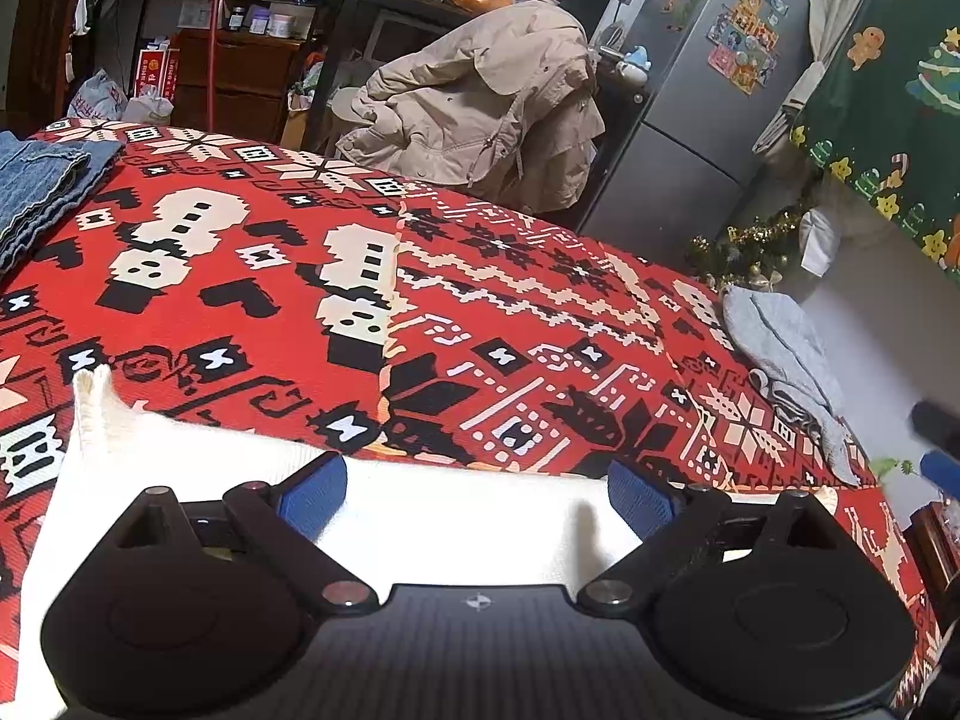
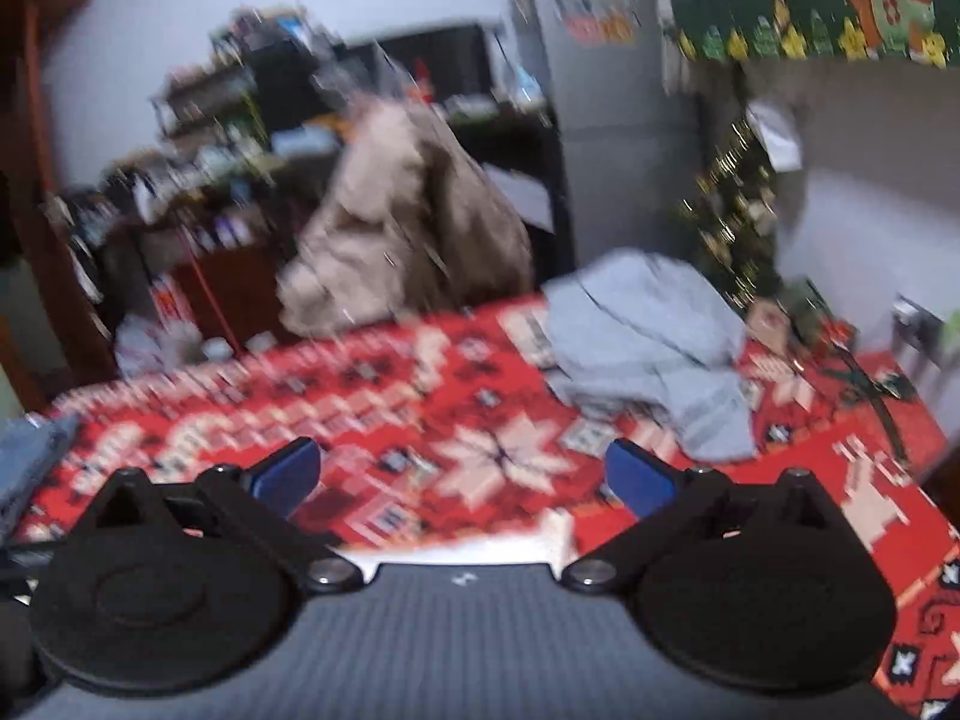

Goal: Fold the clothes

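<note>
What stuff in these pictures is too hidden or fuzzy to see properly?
- White cloth, left wrist view: the left gripper covers its near part, so what garment it is stays unknown.
- Jeans, left wrist view: cut off by the left edge.
- Grey garment, right wrist view: blurred; its type is unclear.
- Shelf clutter, right wrist view: smeared by blur.
- Fridge magnets: too small to read.

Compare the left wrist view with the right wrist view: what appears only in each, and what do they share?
Only the left wrist view shows the white cloth spread wide under the open left gripper, and the fridge's magnets sharply. Only the right wrist view, which is motion-blurred, shows the open right gripper and the table's far right corner. Both share the red patterned tablecloth, the crumpled grey garment, the folded denim at the left edge, the beige jacket and the green Christmas hanging.
</note>
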{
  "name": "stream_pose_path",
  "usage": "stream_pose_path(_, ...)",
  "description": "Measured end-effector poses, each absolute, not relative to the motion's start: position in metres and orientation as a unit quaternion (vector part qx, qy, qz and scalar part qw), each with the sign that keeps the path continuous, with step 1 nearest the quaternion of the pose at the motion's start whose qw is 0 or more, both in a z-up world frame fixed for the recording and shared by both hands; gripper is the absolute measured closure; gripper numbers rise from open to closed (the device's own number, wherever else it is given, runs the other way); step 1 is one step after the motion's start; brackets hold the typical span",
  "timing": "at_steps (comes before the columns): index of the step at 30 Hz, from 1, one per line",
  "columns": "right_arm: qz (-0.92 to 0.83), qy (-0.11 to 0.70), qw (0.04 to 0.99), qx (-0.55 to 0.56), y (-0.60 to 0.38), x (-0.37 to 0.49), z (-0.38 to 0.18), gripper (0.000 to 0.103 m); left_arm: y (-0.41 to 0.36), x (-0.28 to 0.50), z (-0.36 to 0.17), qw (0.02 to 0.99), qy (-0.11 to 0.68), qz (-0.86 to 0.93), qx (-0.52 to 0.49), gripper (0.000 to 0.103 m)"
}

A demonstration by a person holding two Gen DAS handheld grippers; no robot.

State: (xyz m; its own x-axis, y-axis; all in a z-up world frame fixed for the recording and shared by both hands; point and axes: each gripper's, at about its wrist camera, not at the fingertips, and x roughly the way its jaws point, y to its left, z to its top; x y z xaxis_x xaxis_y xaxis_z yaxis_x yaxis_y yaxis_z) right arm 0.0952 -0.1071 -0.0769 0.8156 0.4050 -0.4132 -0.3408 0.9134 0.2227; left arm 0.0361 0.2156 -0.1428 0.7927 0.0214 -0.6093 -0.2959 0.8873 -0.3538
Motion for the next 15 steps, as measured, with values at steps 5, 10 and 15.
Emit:
stream_pose_path(5, 0.188, 0.237, 0.945, 0.120, -0.104, 0.098, -0.066, 0.001, 0.215, 0.036, -0.143, 0.921, 0.311, 0.087, -0.218, 0.008)
stream_pose_path(10, 0.220, 0.221, 0.947, 0.083, -0.096, 0.088, -0.053, 0.001, 0.214, 0.036, -0.143, 0.921, 0.312, 0.087, -0.217, 0.008)
stream_pose_path(15, 0.227, 0.239, 0.943, 0.035, -0.087, 0.080, -0.047, 0.001, 0.214, 0.036, -0.143, 0.921, 0.312, 0.087, -0.217, 0.008)
